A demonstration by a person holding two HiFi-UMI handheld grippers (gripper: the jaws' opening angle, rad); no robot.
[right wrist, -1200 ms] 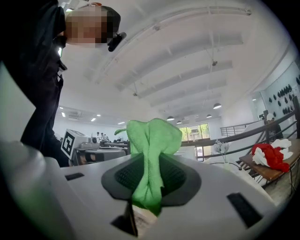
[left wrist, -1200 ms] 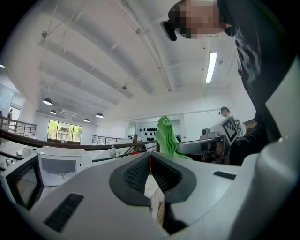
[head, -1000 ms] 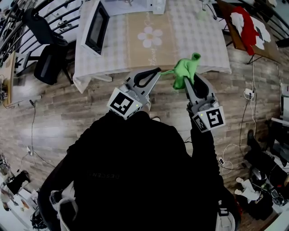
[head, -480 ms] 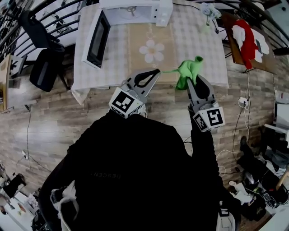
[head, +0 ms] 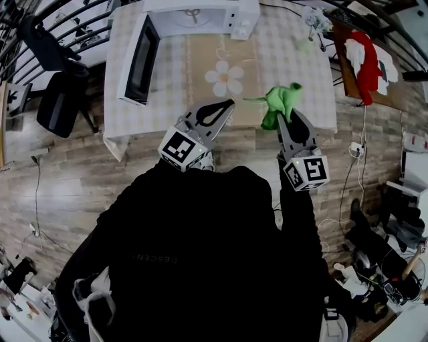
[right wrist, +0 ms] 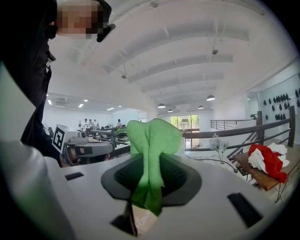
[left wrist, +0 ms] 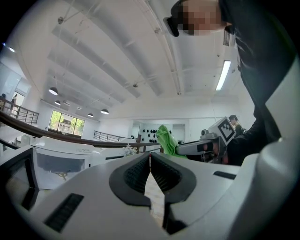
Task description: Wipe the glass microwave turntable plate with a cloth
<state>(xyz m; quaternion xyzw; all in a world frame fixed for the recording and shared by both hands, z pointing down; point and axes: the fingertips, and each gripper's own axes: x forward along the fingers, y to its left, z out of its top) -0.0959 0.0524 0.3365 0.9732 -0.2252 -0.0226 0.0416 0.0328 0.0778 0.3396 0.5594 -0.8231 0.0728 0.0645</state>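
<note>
Right tool [head: 288, 113] was clamped on the green cloth [head: 279, 100], with a bunch poking past the tips and a tail hanging below. The cloth looked soft, light and floppy, so the mid-fold grip seemed fine. Left tool [head: 227, 104] was pressed together with nothing in it. Both were held raised, tilted upward, side by side over the table's [head: 301, 60] near edge, arms bent close to the body. The glass plate was not plainly seen, probably inside the open microwave [head: 234, 13] at the far edge. It is likely heavy, slick and breakable, best taken by the rim.
</note>
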